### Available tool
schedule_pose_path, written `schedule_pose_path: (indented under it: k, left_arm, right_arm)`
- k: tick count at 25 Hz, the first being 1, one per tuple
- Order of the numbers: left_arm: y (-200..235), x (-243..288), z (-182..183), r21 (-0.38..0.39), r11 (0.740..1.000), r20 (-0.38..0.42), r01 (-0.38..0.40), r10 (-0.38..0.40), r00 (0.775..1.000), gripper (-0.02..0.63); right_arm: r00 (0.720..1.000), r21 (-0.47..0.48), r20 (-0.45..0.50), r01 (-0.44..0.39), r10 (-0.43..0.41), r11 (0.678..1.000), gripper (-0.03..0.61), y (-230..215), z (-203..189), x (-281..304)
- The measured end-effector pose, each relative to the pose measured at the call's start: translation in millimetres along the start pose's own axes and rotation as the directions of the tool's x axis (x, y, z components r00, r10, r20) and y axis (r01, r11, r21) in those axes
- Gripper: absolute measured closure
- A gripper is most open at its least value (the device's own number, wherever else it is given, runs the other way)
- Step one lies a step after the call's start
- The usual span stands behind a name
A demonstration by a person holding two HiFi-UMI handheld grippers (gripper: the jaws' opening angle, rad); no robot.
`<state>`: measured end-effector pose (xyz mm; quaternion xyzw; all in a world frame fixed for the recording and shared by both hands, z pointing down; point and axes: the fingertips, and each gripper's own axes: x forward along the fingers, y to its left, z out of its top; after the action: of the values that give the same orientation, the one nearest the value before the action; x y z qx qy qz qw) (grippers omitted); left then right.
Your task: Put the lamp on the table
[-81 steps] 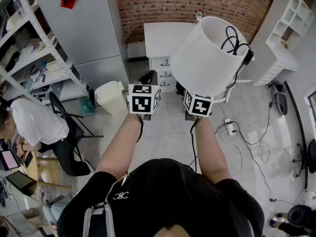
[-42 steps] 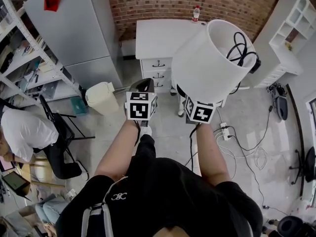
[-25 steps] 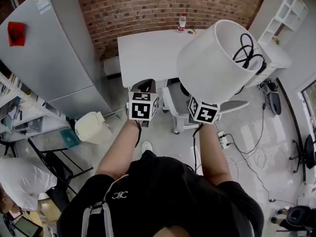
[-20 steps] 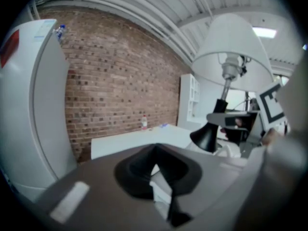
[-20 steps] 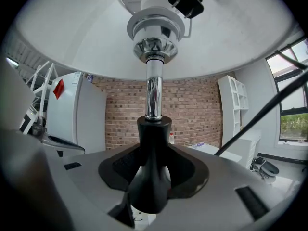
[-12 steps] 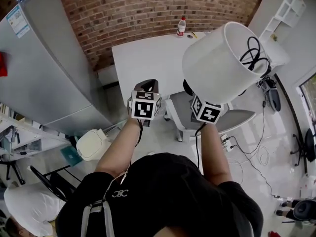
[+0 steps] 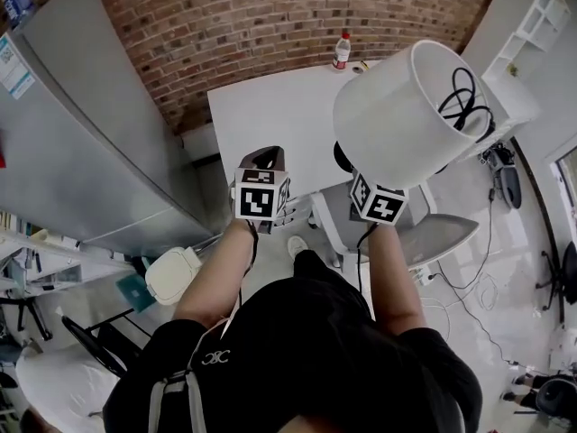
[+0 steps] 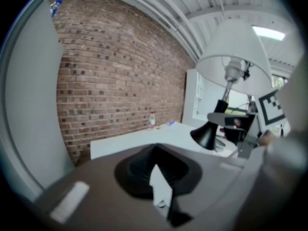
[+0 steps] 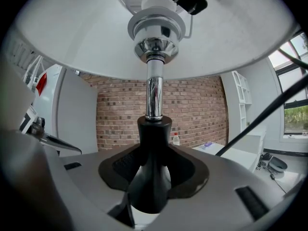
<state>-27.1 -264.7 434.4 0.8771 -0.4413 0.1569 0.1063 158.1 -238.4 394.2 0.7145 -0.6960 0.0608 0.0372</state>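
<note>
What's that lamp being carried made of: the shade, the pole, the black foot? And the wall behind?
Shade: matte white, probably fabric or plastic; too smooth to tell which. Pole: polished metal, chrome-like, with mirror reflections. Foot: smooth black with a soft sheen, plastic or painted metal. Wall: bare red brick, mortar lines showing.

Straight ahead at 12 o'clock the table (image 7: 270, 124) top is mostly bare white, so there's loads of room there. The only clutter is a bottle (image 7: 342, 50) and a few small bits (too tiny to tell what) along the far edge by the brick wall (image 7: 225, 25), around 1 o'clock. A big grey cabinet (image 7: 81, 152) walls off 10 o'clock, with a narrow gap between it and the table. A chair (image 7: 437, 233) sits at the table's near-right side, 2 o'clock. The lamp (image 7: 388, 115), shade and all, hangs over that right end. On the floor there's a white bin (image 7: 171, 273) at 8 and loose cables (image 7: 482, 289) at 4.
</note>
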Motion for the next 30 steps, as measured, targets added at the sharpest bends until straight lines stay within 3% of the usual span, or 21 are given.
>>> schedule_pose_path:
  k: [10,18,25,30]
  left_arm:
    - [73,77,30,-0.008,0.997,-0.033,-0.074,0.074,0.997,0.614]
    - [107,146,51,-0.003,0.996,-0.07,-0.089,0.089,0.994,0.614]
    - [150,192,64,-0.011,0.988,-0.103,-0.151,0.149,0.983,0.614]
    - [171,224,61,-0.001,0.983,-0.139,-0.183,0.181,0.974,0.614]
  right_arm:
    - [0.999,0.017,0.016,-0.05,0.049,0.999,0.426,-13,9,135]
    - [0.998,0.018,-0.051,-0.037,0.038,0.999,0.426,-38,-2,245]
    - [0.996,-0.068,-0.029,-0.082,0.08,0.994,0.426,-45,-21,331]
    - [0.993,-0.121,-0.071,-0.098,0.09,0.988,0.426,-44,-40,390]
